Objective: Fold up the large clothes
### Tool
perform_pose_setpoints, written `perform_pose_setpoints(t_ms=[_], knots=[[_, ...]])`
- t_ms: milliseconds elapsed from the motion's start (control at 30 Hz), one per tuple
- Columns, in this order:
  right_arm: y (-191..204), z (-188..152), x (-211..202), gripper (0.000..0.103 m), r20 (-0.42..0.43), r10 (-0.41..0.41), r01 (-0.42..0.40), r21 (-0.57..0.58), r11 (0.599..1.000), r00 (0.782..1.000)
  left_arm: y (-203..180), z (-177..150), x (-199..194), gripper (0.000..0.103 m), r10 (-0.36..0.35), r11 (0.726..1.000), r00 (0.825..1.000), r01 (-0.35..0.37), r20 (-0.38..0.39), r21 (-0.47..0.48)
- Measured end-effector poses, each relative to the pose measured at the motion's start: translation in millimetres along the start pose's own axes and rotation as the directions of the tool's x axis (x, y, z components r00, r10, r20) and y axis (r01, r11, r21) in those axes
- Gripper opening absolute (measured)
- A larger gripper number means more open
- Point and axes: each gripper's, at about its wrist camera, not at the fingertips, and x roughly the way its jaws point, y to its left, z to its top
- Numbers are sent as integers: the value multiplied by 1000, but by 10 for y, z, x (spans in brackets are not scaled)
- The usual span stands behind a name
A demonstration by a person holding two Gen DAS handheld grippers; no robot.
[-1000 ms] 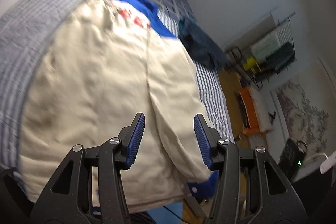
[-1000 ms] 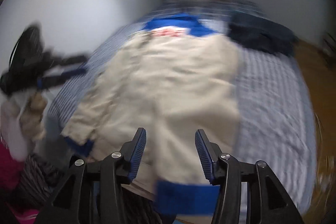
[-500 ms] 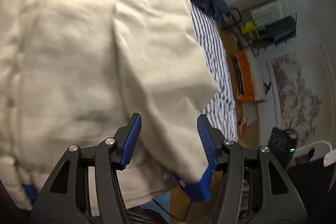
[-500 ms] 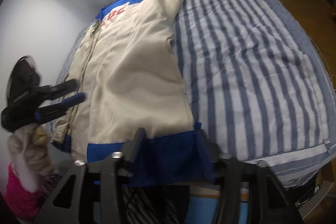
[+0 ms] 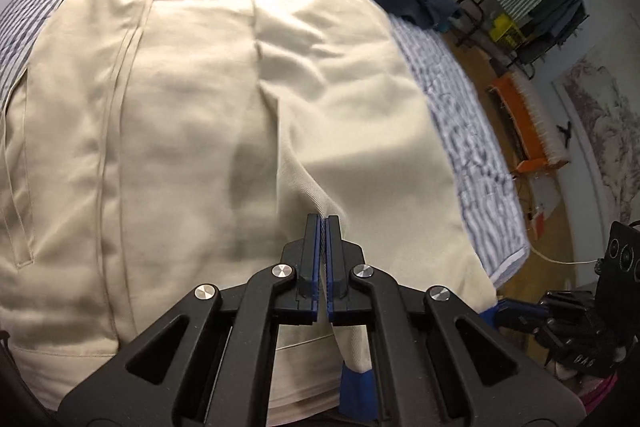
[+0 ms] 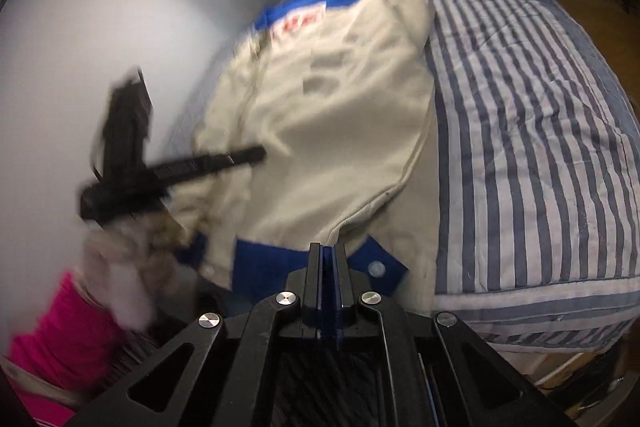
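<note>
Cream jacket (image 5: 192, 131) lies flat on the striped bed (image 6: 532, 131). Your left gripper (image 5: 322, 223) pinches sleeve fabric, right gripper (image 6: 329, 251) the blue hem — thin bites; a quick lift may slip them.

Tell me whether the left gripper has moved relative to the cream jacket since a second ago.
Yes. The left gripper has come down and in toward the cream jacket, whose cloth now fills its view, and its open jaws have closed on a jacket fold.
</note>
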Motion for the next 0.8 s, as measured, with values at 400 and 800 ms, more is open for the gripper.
perform_pose_setpoints(t_ms=[400,800], knots=[[-242,172,-257,19,4,-7,7,-60,998,1000,-194,-219,-315,0,35,999,996,-37,77,22],[-844,1412,59,38,168,-52,47,35,998,984,-480,-529,-8,3,-49,997,999,49,-11,64]])
